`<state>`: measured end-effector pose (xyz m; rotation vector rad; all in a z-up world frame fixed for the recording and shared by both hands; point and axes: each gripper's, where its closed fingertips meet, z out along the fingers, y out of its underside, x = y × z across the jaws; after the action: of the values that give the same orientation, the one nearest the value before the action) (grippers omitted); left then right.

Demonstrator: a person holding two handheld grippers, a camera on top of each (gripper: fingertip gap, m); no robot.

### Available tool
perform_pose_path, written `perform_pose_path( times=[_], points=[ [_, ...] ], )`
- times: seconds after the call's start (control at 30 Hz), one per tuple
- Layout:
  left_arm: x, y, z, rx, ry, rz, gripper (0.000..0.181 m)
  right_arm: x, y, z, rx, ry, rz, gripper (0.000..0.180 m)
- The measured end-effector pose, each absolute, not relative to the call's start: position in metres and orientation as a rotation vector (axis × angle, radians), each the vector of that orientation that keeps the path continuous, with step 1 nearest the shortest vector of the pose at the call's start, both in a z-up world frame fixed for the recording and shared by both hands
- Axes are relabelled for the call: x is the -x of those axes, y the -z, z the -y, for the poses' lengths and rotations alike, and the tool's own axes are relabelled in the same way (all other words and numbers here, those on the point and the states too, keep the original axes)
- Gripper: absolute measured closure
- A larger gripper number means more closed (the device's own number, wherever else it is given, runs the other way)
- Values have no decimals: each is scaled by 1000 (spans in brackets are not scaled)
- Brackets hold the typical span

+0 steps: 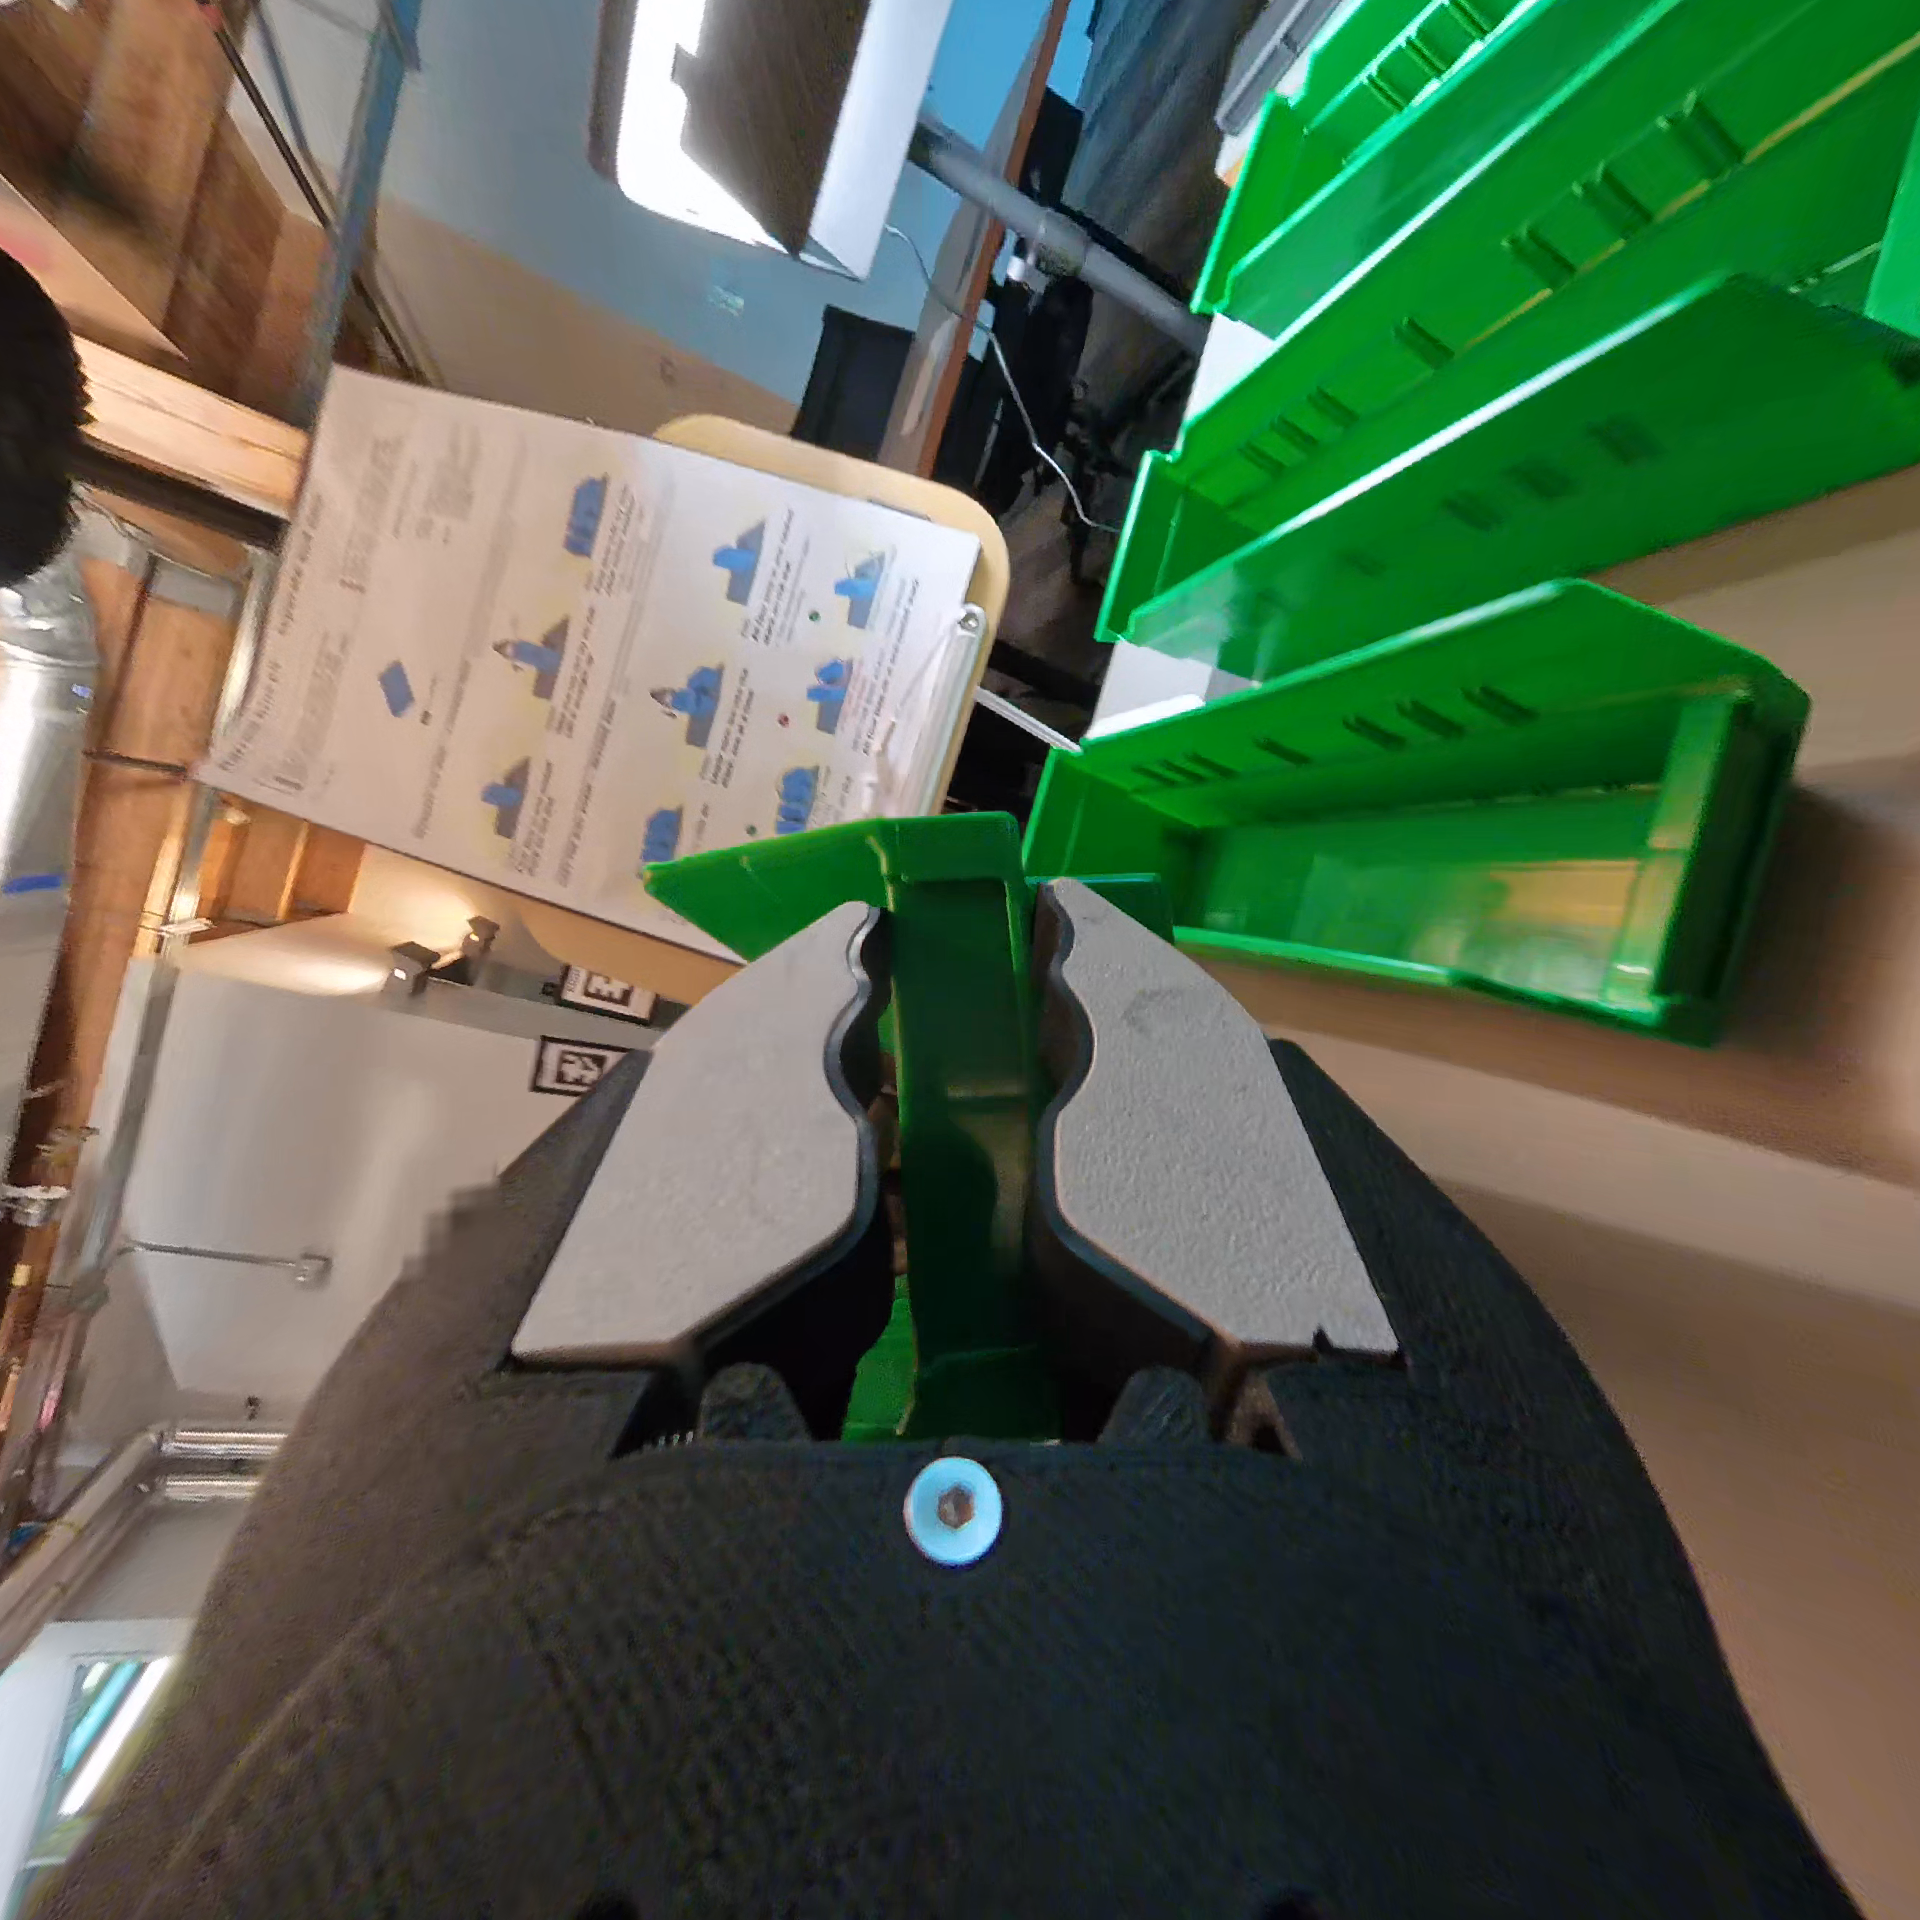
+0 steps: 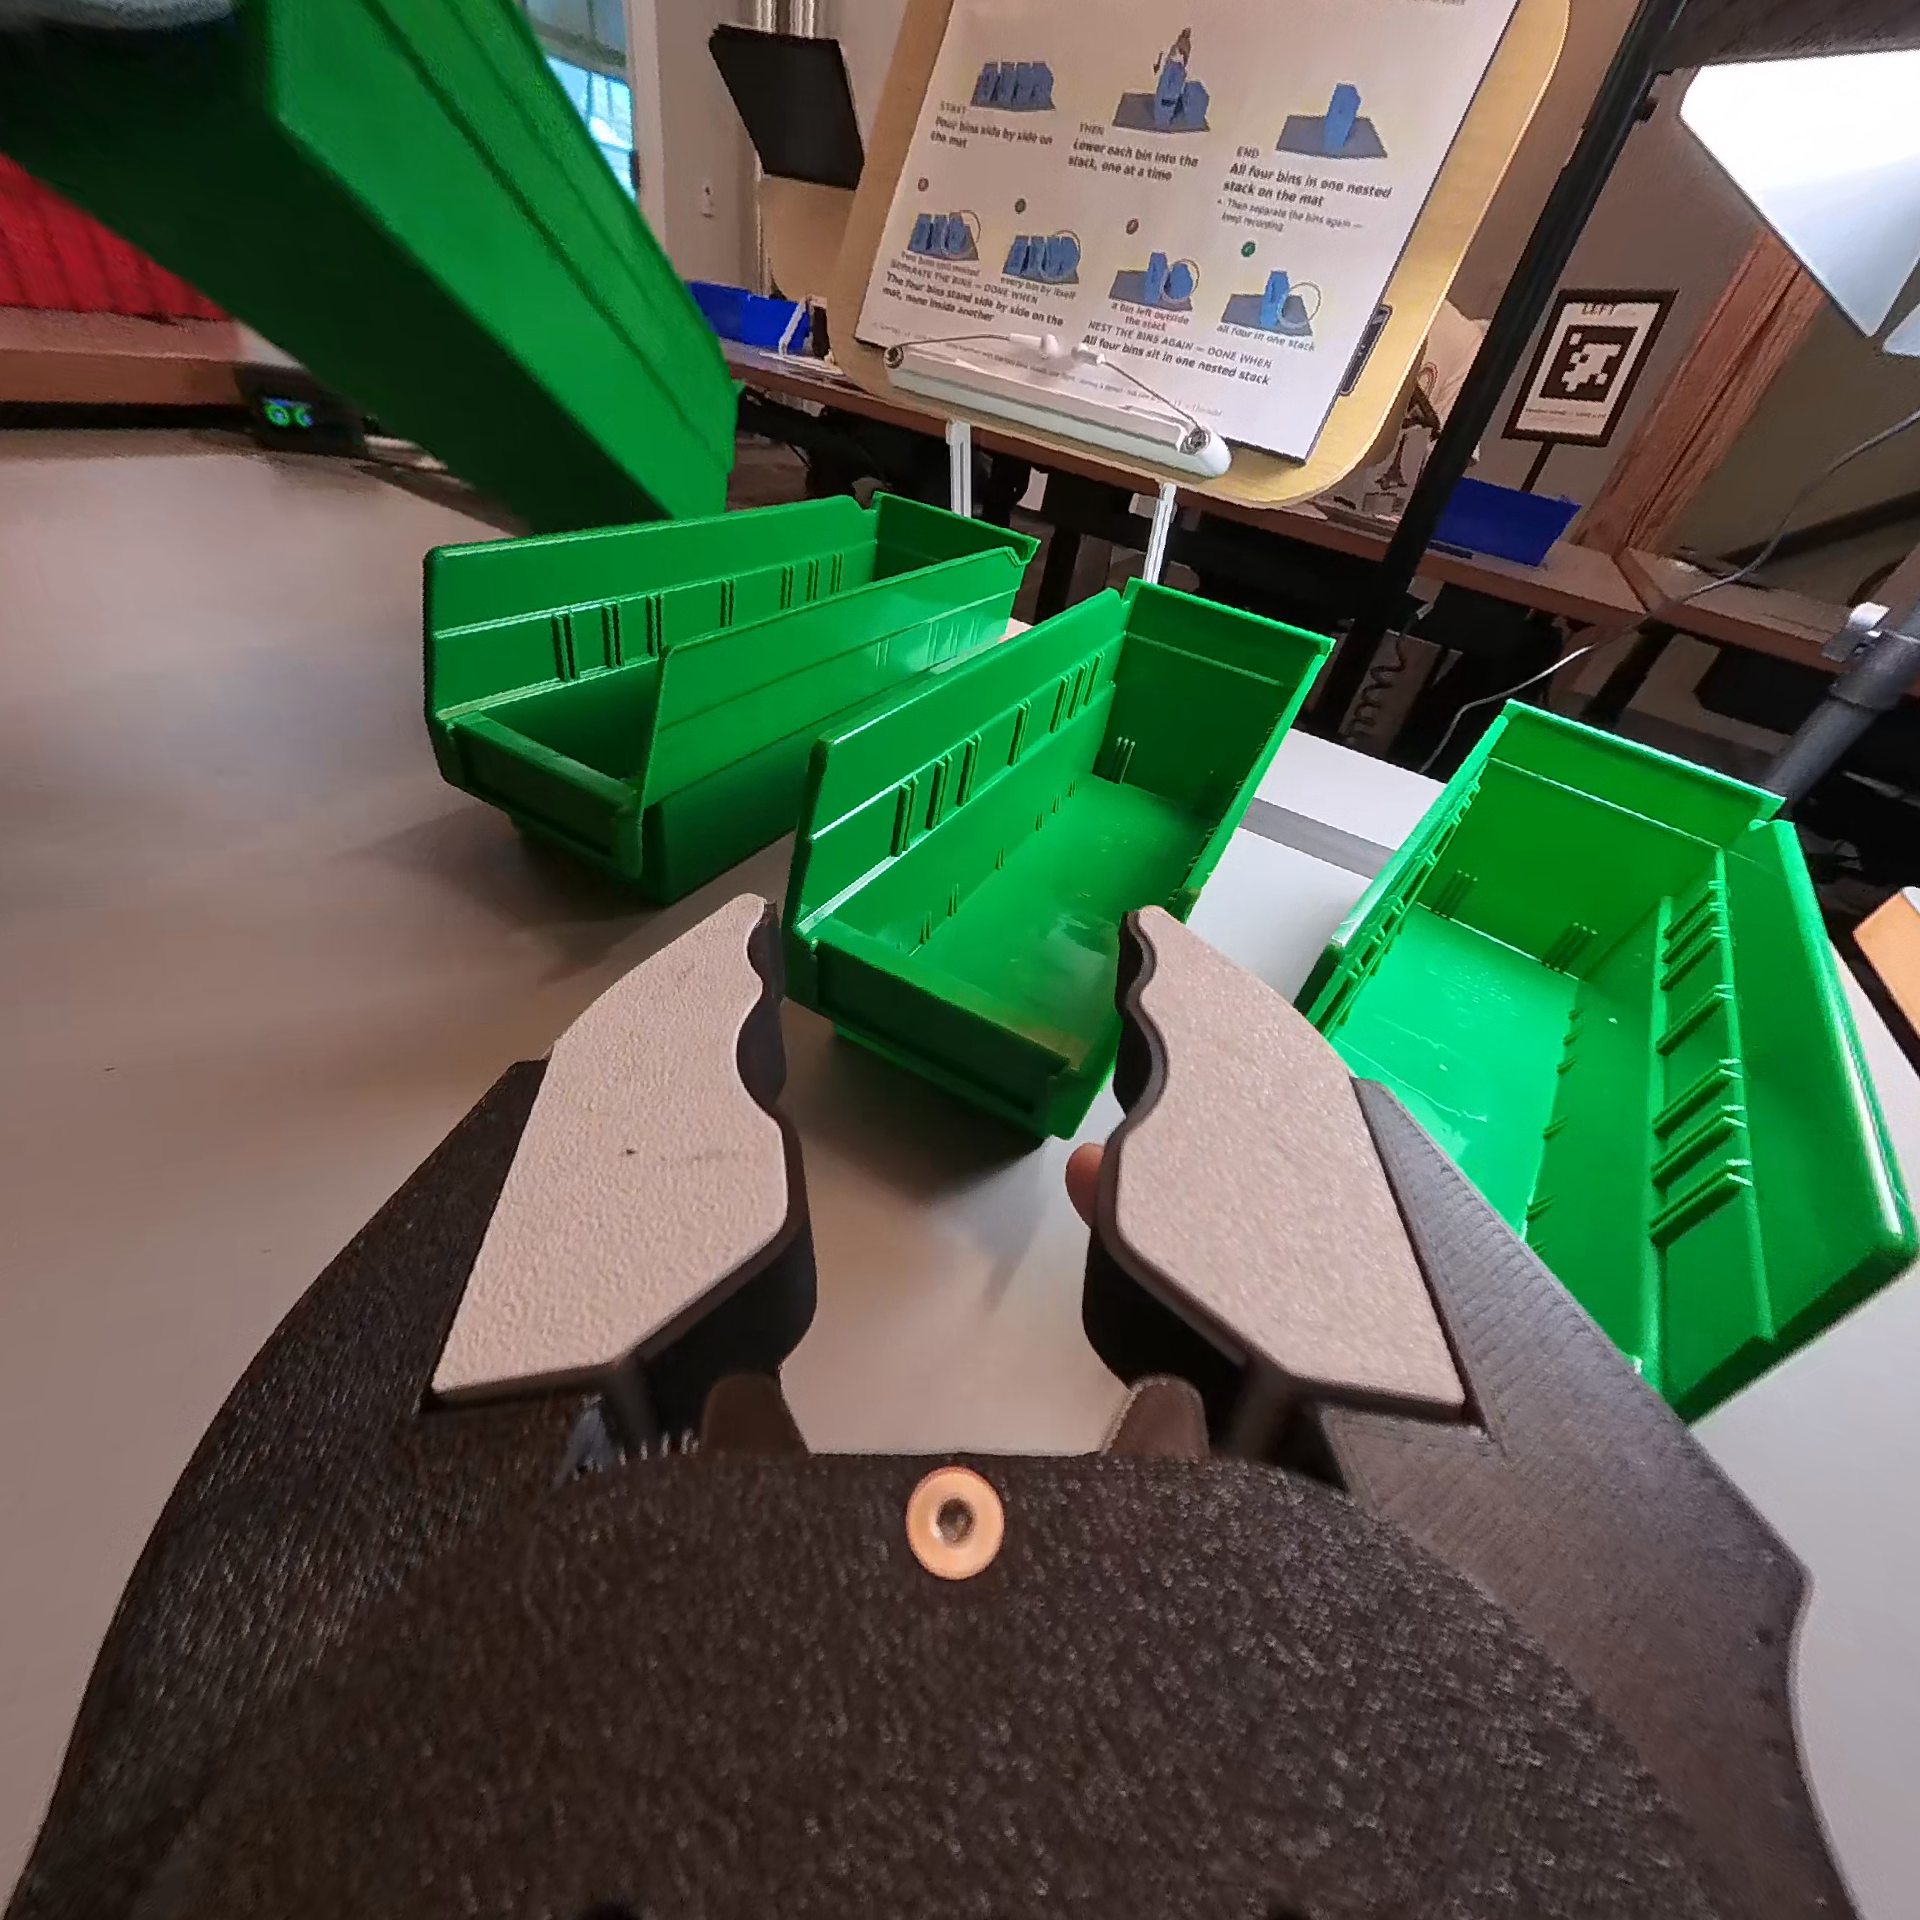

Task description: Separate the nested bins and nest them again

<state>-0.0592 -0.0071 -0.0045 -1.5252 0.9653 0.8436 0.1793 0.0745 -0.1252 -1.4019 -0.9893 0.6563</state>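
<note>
Bins are all green: three rest on the table (image 2: 208,831), a fourth (image 2: 436,260) hangs in the air at ten o'clock in the right view. Left tongs (image 1: 961,914) are clamped narrow on that lifted bin's wall. Right tongs (image 2: 951,925) stand wide and hold nothing.

It seems the bins are now apart and nesting is beginning. To do it well, I would level the carried bin, line its long sides with a resting one, and lower it straight, steadying the lower bin with the free tongs.

From the right tongs, the middle bin (image 2: 1018,831) lies just ahead at twelve o'clock, the left bin (image 2: 665,675) at eleven, the right bin (image 2: 1621,987) at two.
</note>
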Motion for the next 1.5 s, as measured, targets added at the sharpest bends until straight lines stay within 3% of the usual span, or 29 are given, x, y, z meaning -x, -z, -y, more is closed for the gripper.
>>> perform_pose_path(
  times=[0.27, 0.57, 0.87, 1.17, 1.3, 1.5],
  points=[
    [0, -10, -13, 1317, -966, -1122, 155, -179, 123, -72, 1390, -653, 994, 119],
    [-44, 74, -31, 1134, -1084, -1338, 154, -182, 120, -72, 1390, -678, 969, 120],
    [-44, 101, -19, 992, -996, -1332, 154, -180, 123, -72, 1400, -679, 971, 121],
    [-34, 125, -23, 1370, -778, -1244, 152, -181, 124, -74, 1422, -710, 953, 121],
    [-35, 131, -19, 1663, -472, -1118, 129, -180, 124, -73, 1421, -710, 957, 121],
    [-36, 118, -3, 1734, -271, -1025, 131, -179, 124, -72, 1418, -714, 962, 122]
  ],
)
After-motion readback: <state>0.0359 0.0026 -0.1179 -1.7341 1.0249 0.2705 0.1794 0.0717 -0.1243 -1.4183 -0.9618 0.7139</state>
